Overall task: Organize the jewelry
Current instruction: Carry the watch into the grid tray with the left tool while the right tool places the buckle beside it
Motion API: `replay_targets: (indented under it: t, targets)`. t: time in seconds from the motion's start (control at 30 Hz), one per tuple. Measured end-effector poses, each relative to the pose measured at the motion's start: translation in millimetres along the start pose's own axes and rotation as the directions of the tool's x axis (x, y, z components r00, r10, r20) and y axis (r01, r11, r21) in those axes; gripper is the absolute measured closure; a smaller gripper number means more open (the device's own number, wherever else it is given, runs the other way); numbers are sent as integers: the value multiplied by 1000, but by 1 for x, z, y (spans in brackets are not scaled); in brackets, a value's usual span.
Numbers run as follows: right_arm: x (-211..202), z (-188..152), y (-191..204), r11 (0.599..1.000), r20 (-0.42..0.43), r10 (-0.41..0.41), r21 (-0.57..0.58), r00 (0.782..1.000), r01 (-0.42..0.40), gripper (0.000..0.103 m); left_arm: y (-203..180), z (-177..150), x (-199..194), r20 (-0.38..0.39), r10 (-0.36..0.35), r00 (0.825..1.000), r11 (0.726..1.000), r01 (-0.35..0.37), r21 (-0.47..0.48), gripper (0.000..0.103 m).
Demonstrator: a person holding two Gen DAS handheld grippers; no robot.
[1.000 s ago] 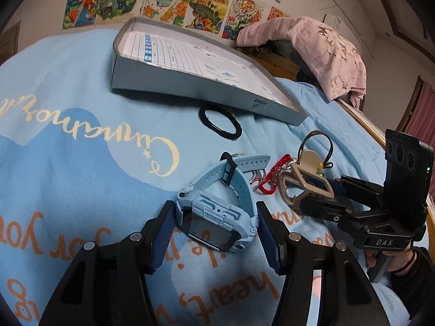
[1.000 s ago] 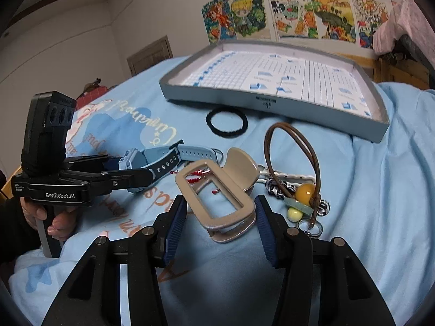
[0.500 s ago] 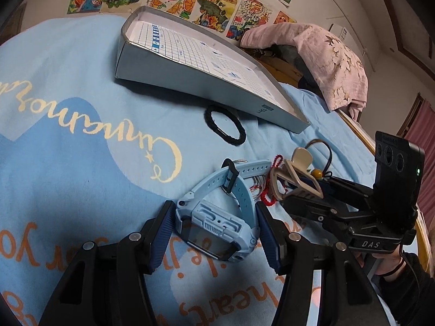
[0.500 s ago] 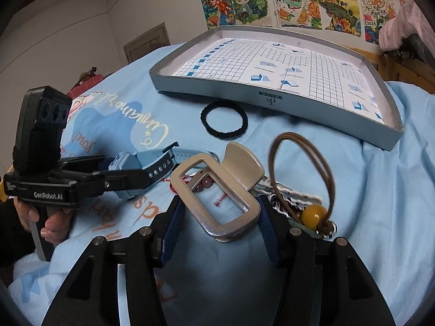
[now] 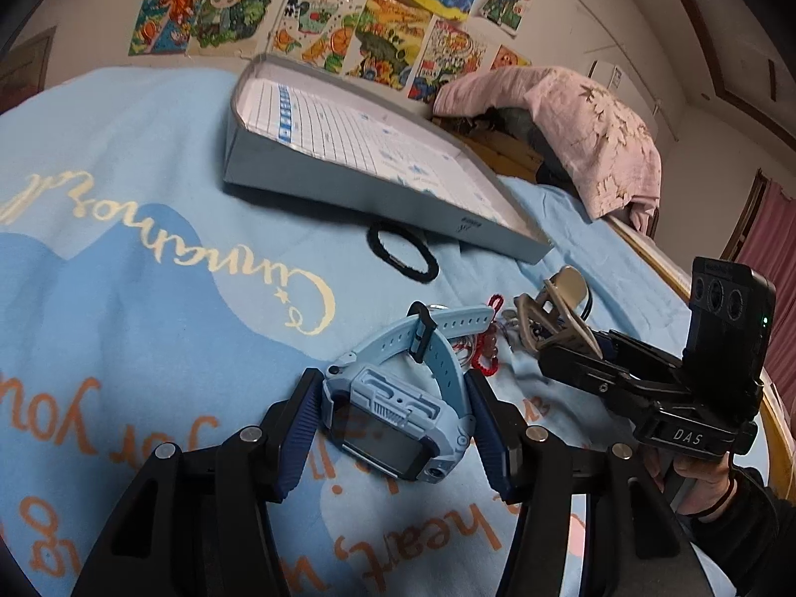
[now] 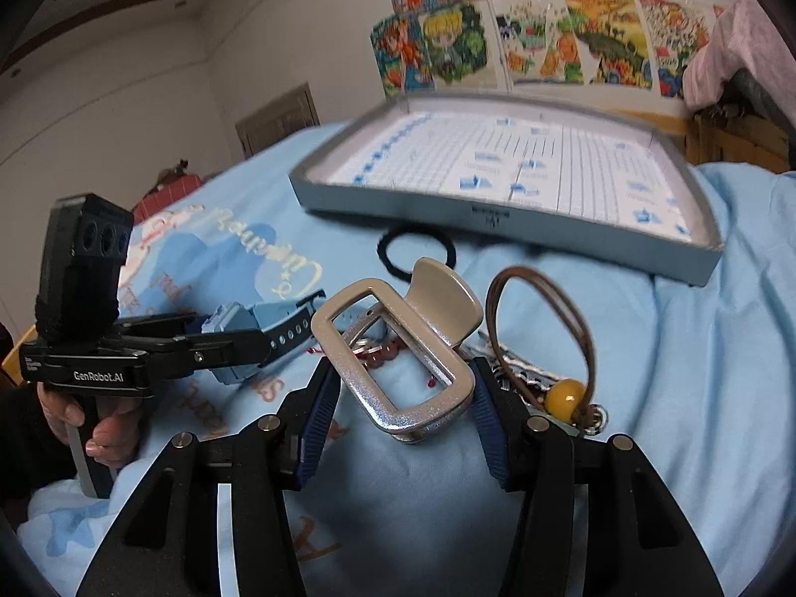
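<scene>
A light-blue watch (image 5: 393,418) sits between my left gripper's (image 5: 390,393) blue pads, which are shut on its case; its strap loops out ahead. My right gripper (image 6: 403,378) is shut on a beige and silver hair clip (image 6: 445,293), held tilted up above the blanket. In the right wrist view the left gripper (image 6: 239,343) and the watch (image 6: 278,323) are at the left. The left wrist view shows the right gripper (image 5: 552,348) and the clip (image 5: 562,288) on its right side. A grey tray (image 5: 358,194) lined with grid paper lies beyond, also seen as the tray (image 6: 497,214).
A black hair tie (image 5: 403,251) lies on the blue blanket just before the tray. A red bead string (image 5: 485,353) and a brown cord with an amber bead (image 6: 562,393) lie by the clip. A pink blanket (image 5: 572,119) and wooden bed rail (image 5: 646,258) are at the right.
The hair clip has come up off the blanket and tilted in the right gripper. Both views have tipped upward a little. The watch stays gripped in the left gripper.
</scene>
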State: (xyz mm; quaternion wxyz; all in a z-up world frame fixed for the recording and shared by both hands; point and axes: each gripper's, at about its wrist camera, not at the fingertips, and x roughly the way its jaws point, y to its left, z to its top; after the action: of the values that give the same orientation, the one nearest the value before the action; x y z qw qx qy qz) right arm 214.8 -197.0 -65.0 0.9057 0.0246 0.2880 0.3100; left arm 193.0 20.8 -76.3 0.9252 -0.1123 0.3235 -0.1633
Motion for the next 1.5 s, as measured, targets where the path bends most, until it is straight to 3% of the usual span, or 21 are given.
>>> replay_targets:
  t: [0.3,0.57,0.83,1.2,1.33,1.4,1.5]
  targets:
    - [-14,18,-6,999,63,-39,18,997,38,55,5,20,-21,101,25,995,998,-19,-62,48]
    - [5,86,-30,991,93,-121,69,988,115,55,12,90,-16,193,108,975,992,-93,-86,48]
    - [65,126,-39,983,41,-162,97,986,158,55,27,136,29,142,169,975,984,-157,-87,48]
    - [105,130,-29,979,-40,-192,54,981,194,55,24,143,64,68,235,970,972,-235,-12,48]
    - [107,125,-31,974,-70,-214,59,974,218,55,26,141,63,67,227,972,974,-226,-23,44]
    - [104,125,-32,972,-66,-221,67,973,225,38,29,141,62,63,212,975,977,-209,-44,39]
    - [93,126,-33,969,-32,-229,87,973,231,29,25,138,56,80,205,975,979,-202,-40,31]
